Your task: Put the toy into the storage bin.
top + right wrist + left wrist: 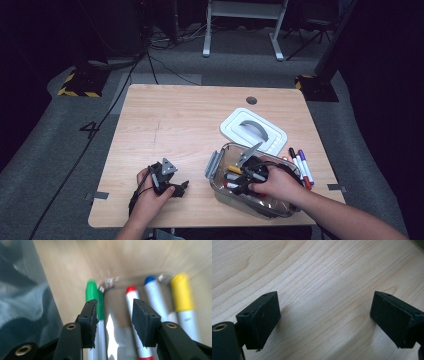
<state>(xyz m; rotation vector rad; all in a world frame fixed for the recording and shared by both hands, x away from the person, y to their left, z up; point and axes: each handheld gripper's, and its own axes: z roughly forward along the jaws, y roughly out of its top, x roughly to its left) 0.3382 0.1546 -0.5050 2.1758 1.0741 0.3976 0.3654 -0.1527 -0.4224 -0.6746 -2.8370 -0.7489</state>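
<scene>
With my right fingers (113, 323) half open and empty over the markers (133, 322) inside the clear box (216, 165), several markers (302, 167) wait on the worktop (165, 125); left fingers (324, 320) are wide, empty.

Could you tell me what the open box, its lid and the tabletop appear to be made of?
The box looks like clear, glossy plastic: the markers show through its wall and it glints. Its lid seems opaque white plastic with a grey moulded handle, smooth and matte. The tabletop shows pale wood grain with a flat sheen, so it is probably laminate or veneer rather than solid wood.
</scene>
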